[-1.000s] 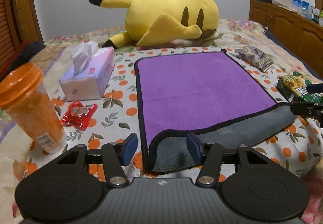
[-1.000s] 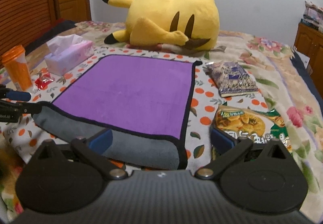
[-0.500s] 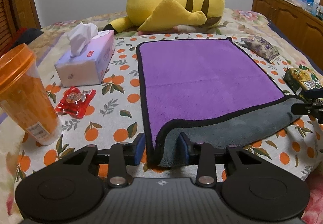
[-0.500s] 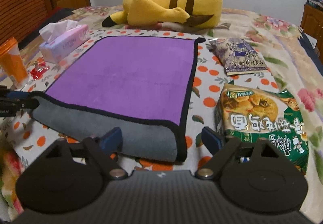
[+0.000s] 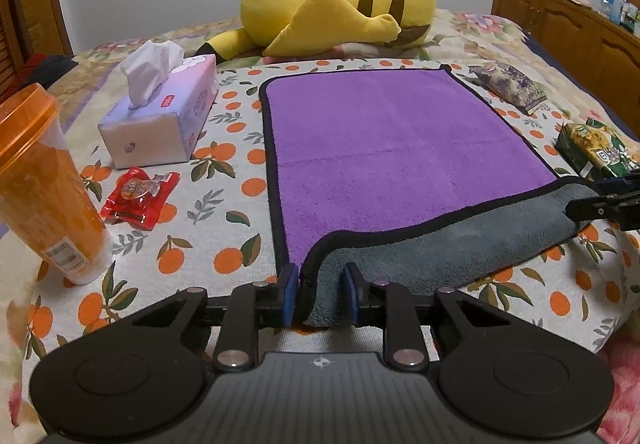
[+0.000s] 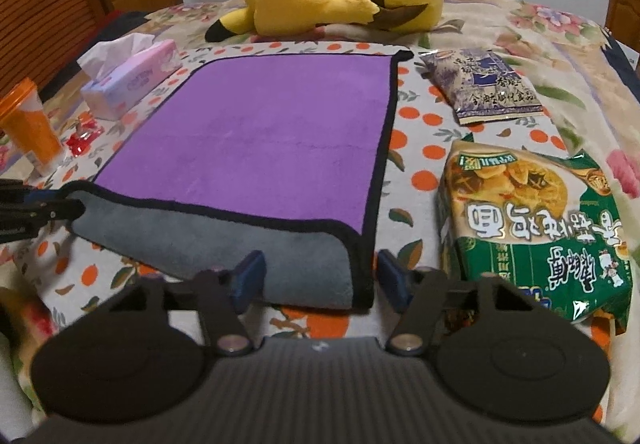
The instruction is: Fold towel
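Towel (image 5: 400,140): purple, flat on the bed (image 5: 224,244), near edge turned back to show grey.
Left tongs (image 5: 319,294): narrowed around the near-left corner, pads nearly touching it.
Right tongs (image 6: 318,280): wide apart, straddling the near-right corner.
Key relation: towel stretches straight ahead of both; each hand has its own corner.
Room: bedroom, plush toy (image 5: 332,0) beyond.
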The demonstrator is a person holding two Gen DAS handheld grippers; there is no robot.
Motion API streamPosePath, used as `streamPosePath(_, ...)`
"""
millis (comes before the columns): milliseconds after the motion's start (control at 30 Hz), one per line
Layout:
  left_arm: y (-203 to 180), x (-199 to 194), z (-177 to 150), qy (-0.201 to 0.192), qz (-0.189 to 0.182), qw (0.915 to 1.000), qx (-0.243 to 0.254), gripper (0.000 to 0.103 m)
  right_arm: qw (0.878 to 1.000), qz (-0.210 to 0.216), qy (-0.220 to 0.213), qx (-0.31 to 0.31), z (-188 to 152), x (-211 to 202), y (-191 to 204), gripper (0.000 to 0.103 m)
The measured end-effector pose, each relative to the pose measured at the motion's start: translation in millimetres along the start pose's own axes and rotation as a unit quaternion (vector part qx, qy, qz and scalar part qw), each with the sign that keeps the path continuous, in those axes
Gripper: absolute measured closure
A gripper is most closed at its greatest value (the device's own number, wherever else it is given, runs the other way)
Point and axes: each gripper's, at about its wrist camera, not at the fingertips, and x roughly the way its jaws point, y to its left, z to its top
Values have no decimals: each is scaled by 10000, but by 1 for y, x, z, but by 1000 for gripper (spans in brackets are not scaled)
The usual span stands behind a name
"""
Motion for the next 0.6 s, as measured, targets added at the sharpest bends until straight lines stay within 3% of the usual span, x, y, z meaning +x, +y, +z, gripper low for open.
streamPosePath(200, -2, -1, 0, -34, -5, 10000, 14, 86, 10000, -63, 11, 34, -1, 0, -3, 73)
streamPosePath(433, -3, -5, 1, -127, -43, 9999, 29, 93, 10000, -53, -28, -8, -1, 0, -4, 83)
streamPosePath(500, -4, -8, 2, -193, -56, 9998, 46, 94, 10000, -58, -40, -39, -1, 1, -4, 93)
streamPosePath(600, -5, -11, 3, -277, -92, 9996, 49, 95, 9999, -59, -80, -56, 0, 0, -4, 95)
